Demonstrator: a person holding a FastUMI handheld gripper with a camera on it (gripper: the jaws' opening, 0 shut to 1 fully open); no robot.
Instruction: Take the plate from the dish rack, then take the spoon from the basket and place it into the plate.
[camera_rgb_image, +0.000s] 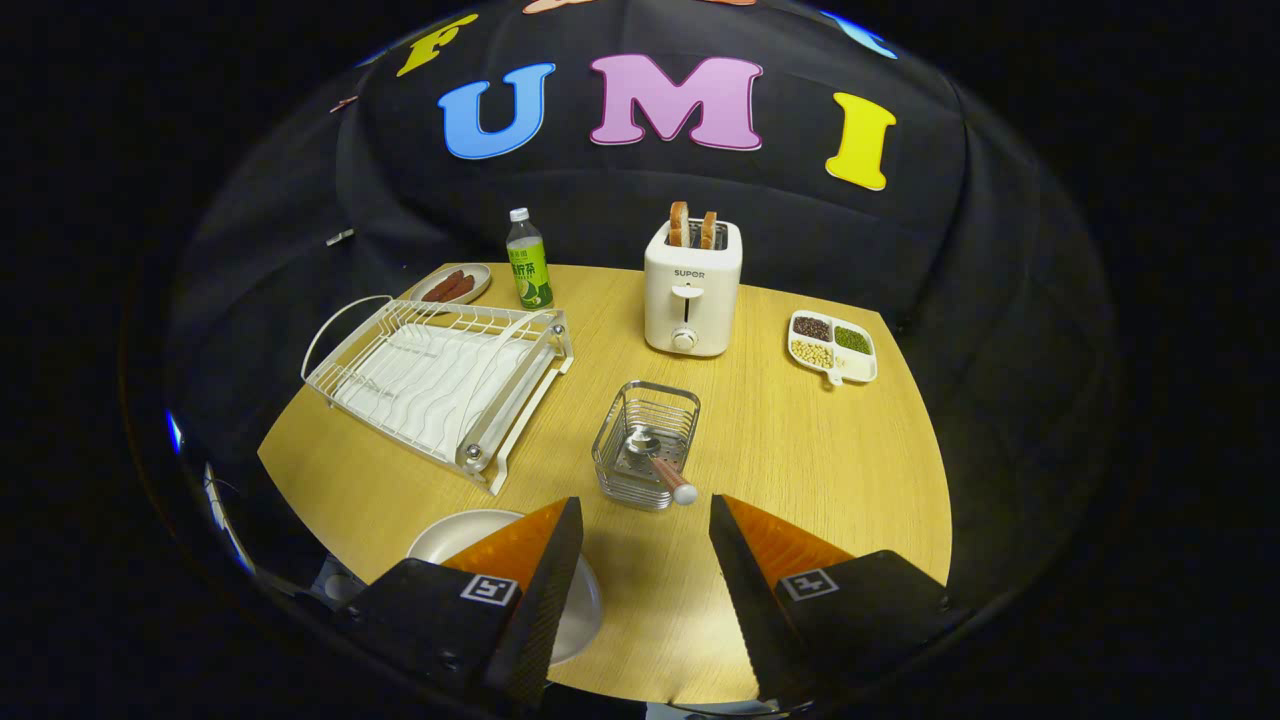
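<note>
Spread wide apart and holding nothing, the gripper (645, 520) hovers over the near edge of a light wooden table (800, 470). Under the left finger lies a pale round plate (455, 535), flat on the tabletop and partly hidden, so its full outline is hard to judge. Just ahead of the fingers stands a small wire basket (645, 440) with the spoon (655, 455) resting in it: a shiny metal bowl deep inside, a brownish handle with a light tip poking over the near rim toward the gap between the fingers. Left of the basket sits a white dish rack (440, 380), its slots bare. Beyond it, a green-labelled bottle (527, 262) stands beside a small dish of sausages (450, 285). A white toaster (692, 290) marked "SUPOR" holds two slices of toast, and a divided tray (832, 347) of beans lies to its right.
</note>
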